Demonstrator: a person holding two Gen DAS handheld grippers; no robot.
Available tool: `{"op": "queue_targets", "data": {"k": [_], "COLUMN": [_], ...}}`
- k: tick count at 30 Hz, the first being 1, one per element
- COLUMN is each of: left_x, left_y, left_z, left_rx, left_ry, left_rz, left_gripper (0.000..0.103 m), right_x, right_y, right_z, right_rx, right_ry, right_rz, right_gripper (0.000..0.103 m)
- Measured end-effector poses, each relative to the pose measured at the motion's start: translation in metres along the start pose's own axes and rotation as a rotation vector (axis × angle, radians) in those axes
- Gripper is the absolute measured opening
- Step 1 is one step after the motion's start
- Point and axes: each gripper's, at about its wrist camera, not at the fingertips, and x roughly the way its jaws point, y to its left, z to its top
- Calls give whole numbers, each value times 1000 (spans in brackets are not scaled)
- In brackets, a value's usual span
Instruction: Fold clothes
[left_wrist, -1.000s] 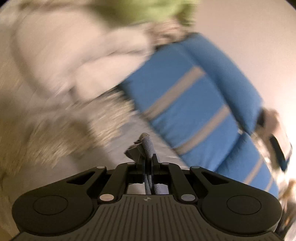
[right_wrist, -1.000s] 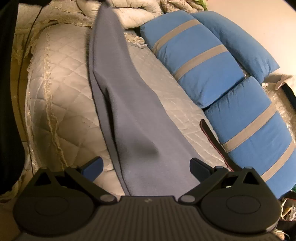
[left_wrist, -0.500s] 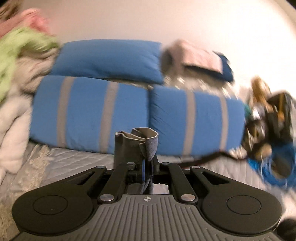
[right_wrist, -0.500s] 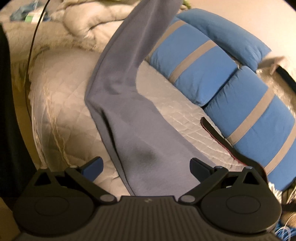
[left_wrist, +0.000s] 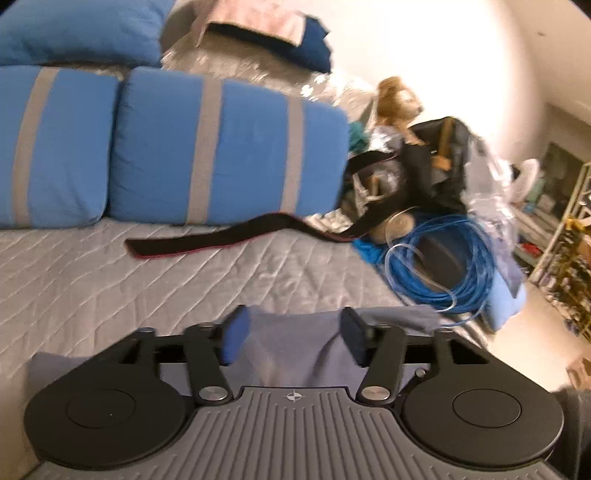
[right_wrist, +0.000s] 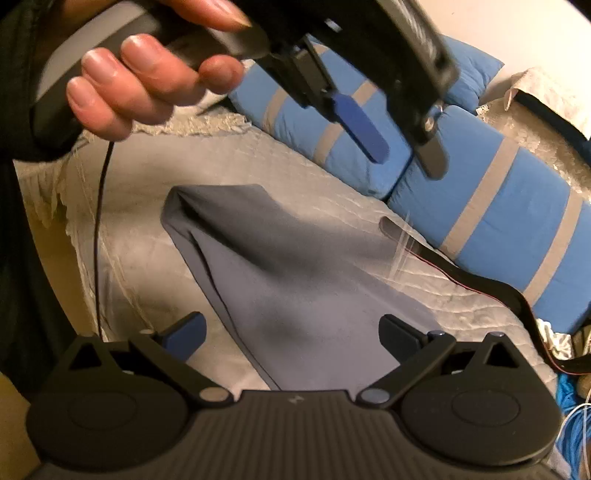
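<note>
Grey garment (right_wrist: 295, 280), near edge hidden beneath both hand-held grippers: left (left_wrist: 293, 341) opening, right (right_wrist: 291, 338) spread.

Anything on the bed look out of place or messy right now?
Yes. A black strap trails loose across the quilt below the blue pillows, near the grey garment. Beyond the bed's edge sits a cluttered heap with coiled blue cable.
</note>
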Motion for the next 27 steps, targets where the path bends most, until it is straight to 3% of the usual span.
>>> {"op": "queue_targets", "data": {"k": [4, 7, 10, 13, 19, 22, 27], "left_x": [-11, -10, -8, -5, -10, -11, -2], "left_y": [6, 14, 24, 33, 39, 46, 42], "left_z": [-12, -29, -45, -57, -83, -89, -85], "left_rx": [104, 181, 205, 218, 360, 351, 430], "left_ry": [-50, -45, 1, 56, 29, 46, 105], "left_rz": [145, 271, 344, 357, 399, 386, 457], "left_gripper": [79, 80, 80, 80, 80, 80, 80], "right_x": [-5, -5, 9, 30, 71, 89, 108], "right_y": [-10, -14, -9, 3, 21, 29, 38], "right_z": [-6, -10, -15, -22, -32, -36, -44], "right_rx": [-66, -121, -233, -383, -594, -684, -808], "right_ry": [14, 14, 14, 26, 62, 84, 109], "right_rz": [-60, -97, -152, -206, -249, -286, -300], "right_gripper": [103, 103, 103, 103, 101, 96, 78]}}
